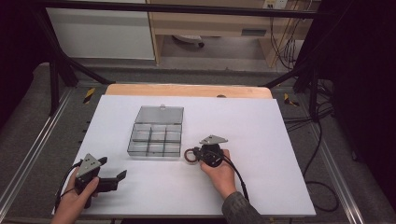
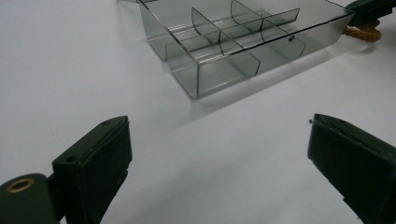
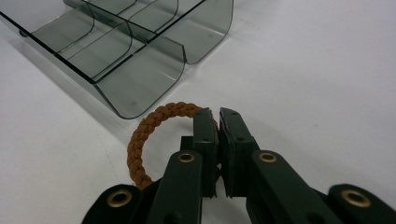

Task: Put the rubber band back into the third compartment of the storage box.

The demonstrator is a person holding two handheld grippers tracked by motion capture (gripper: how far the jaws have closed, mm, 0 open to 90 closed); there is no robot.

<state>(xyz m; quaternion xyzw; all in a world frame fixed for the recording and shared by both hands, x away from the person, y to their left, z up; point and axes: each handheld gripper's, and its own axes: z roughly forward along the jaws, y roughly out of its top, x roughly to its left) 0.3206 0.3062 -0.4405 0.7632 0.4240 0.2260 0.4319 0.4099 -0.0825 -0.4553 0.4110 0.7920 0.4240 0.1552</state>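
Right tongs clamped on the near side of a brown braided ring, pads nearly together with the cord pinched between them. Seen from the high view as right tongs pointing left toward the ring, gripped by the right hand in a dark sleeve. Ring lying flat on the white table, just beside the near right corner of a smoky clear compartment box, close but apart from its wall. In the right gripper view, box just beyond the ring, its rounded corner wall nearest the braid.

Left tongs spread wide, nothing between the pads, bare table surface beneath. From above, left tongs resting low near the front left edge of the table, held by the left hand, well apart from the box and the ring. Left gripper view looking across the table at the box, its dividers forming several compartments, lid folded back on the far side. Compartments apparently empty. A bit of the brown ring beside the far corner of the box in that view.
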